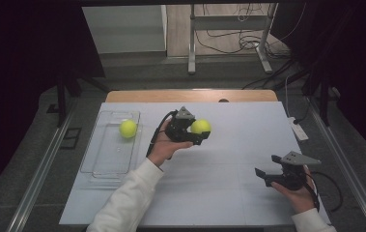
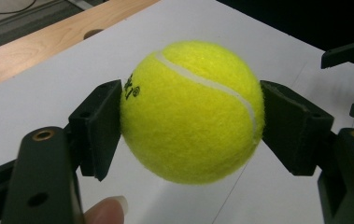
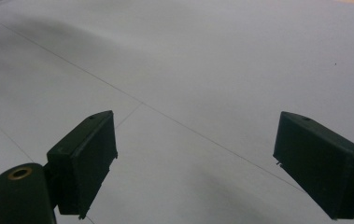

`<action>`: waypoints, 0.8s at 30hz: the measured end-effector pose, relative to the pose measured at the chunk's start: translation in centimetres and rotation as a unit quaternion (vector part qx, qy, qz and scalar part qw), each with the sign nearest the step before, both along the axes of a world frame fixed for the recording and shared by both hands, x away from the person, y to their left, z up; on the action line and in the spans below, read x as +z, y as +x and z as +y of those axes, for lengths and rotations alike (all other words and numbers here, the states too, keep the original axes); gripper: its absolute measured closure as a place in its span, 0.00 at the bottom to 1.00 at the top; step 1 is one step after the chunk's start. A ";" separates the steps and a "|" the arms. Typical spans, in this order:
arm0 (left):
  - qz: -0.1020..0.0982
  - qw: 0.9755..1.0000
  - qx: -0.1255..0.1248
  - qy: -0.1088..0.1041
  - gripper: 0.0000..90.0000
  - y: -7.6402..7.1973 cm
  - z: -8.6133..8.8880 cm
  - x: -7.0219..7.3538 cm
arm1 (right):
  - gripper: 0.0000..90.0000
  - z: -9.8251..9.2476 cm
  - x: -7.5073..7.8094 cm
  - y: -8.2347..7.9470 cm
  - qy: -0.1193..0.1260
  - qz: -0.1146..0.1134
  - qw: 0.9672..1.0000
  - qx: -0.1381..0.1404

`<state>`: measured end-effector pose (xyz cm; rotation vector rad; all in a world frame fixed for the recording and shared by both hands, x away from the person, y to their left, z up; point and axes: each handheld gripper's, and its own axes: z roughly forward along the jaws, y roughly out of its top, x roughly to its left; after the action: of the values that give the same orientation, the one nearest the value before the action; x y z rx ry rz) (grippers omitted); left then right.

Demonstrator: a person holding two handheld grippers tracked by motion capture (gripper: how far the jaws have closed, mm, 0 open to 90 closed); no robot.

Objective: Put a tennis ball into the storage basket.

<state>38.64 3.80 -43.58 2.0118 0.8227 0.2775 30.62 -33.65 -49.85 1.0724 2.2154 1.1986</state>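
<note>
Squeezing the tennis ball point(image 2: 192, 112) across its middle, my left hand-held gripper point(image 1: 193, 131) carries it clear of the table point(image 1: 229, 159), both pads pressed in so it cannot roll. Off to its far side, my right hand-held gripper point(image 1: 269, 170) waits with jaws spread, empty. Farther the other way, a second ball point(image 1: 128, 128) sits in the clear tray point(image 1: 104, 166), likely this one's destination.

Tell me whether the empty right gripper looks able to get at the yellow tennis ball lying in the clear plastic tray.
Probably not directly: the right gripper is open, but the left gripper and its forearm stand between it and the yellow tennis ball in the clear plastic tray.
</note>
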 end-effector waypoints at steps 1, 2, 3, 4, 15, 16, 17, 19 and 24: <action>0.000 1.000 0.000 0.000 0.30 -0.1 0.1 0.0 | 0.15 0.0 0.0 0.0 0.000 0.000 1.000 0.000; 0.000 1.000 0.000 0.000 0.30 -0.1 0.1 0.0 | 0.15 0.0 0.0 0.0 0.000 0.000 1.000 0.000; 0.000 1.000 0.002 -0.001 0.30 -0.1 0.2 0.1 | 0.15 0.0 0.0 0.0 -0.002 0.000 1.000 0.000; -0.001 1.000 0.002 0.000 0.30 -0.1 0.2 0.1 | 0.15 0.0 0.0 0.0 -0.002 0.000 1.000 0.000; -0.003 1.000 0.007 -0.004 0.30 -0.3 0.8 0.2 | 0.15 0.0 0.0 0.0 0.000 0.001 1.000 0.002; -0.003 1.000 0.008 -0.004 0.30 -0.4 0.9 0.2 | 0.15 0.0 0.0 0.0 0.000 0.001 1.000 0.002; -0.003 1.000 0.008 -0.004 0.30 -0.4 0.9 0.2 | 0.15 0.0 0.0 0.0 0.000 0.001 1.000 0.002; -0.004 1.000 0.009 -0.004 0.30 -0.5 1.1 0.2 | 0.15 0.1 0.0 0.0 0.000 0.001 1.000 0.002; -0.003 1.000 0.014 -0.012 0.30 -0.7 1.7 0.3 | 0.15 0.1 -0.1 0.0 -0.001 0.001 1.000 0.002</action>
<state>37.95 5.50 -43.23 1.9772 0.8466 0.2886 30.63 -33.60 -49.90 1.0705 2.2205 1.1977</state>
